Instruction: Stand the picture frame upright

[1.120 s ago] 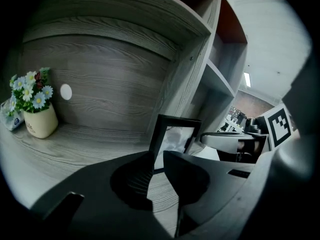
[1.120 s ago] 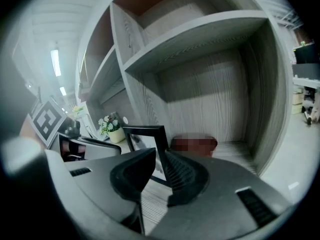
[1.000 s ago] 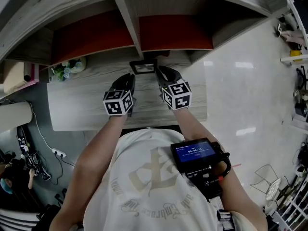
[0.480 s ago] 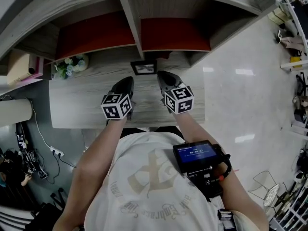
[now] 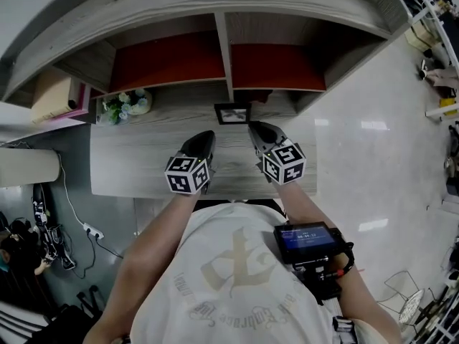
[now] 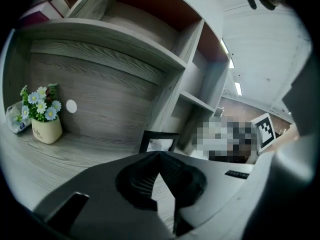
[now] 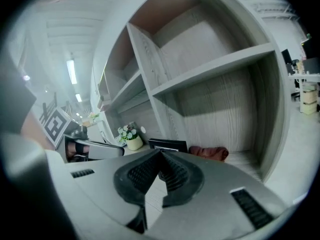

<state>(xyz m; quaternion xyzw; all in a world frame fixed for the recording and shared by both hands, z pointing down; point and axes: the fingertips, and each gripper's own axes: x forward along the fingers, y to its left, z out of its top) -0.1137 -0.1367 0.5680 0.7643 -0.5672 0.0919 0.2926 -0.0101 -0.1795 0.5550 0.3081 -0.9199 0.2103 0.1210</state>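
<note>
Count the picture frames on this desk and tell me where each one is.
1. The frame stands upright at the back of the desk, below the shelf divider, between the flower pot and a red cloth. More could be hidden in the shelves.

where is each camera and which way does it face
Head view: on the head, steeply down at picture frame; arms, torso show.
Left gripper view: on the left hand-held gripper, toward frame, flower pot; shut jaws show.
Right gripper view: on the right hand-held gripper, toward shelves; shut jaws show.
All share the frame.
</note>
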